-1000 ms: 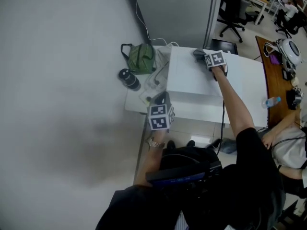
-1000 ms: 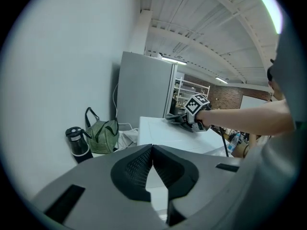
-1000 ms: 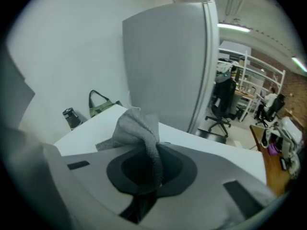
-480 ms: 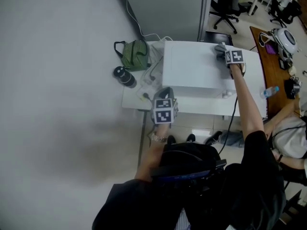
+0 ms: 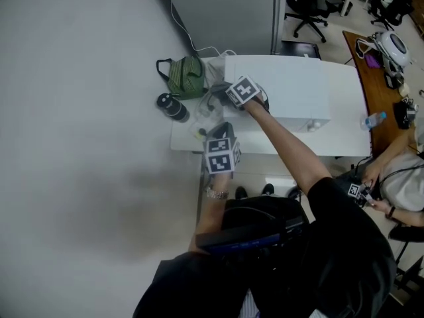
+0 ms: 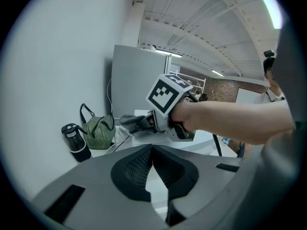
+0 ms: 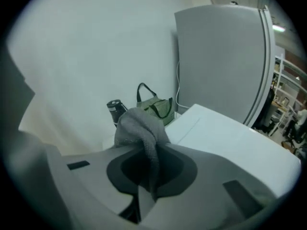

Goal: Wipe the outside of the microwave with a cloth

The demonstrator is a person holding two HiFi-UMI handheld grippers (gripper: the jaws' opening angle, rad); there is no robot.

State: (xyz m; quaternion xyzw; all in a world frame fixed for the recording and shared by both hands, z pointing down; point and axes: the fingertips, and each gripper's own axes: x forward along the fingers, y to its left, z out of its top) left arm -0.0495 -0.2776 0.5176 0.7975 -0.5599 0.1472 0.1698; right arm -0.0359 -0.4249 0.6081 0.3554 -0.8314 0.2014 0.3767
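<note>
Pinching a bunched grey cloth between its jaws, the right gripper is hovering at the left edge of the microwave's top; whether the cloth is touching the surface cannot be told. The left gripper is hanging nearer, over the near edge of the table, with its pads pressed together at the tips and nothing between them.

A pale wall is filling the left of the scene, and a grey partition is standing at the far side. The white table is carrying the white microwave, which is taking up most of its right part. The person's right arm is reaching across the microwave's near left corner and covering it in the head view; in the left gripper view the same hand and arm are blocking most of the microwave.

On the table's left part, a green striped bag is sitting at the far side near the wall. A black bottle is standing upright just beside it, nearer. A clear water bottle is lying well apart, at the far right.
</note>
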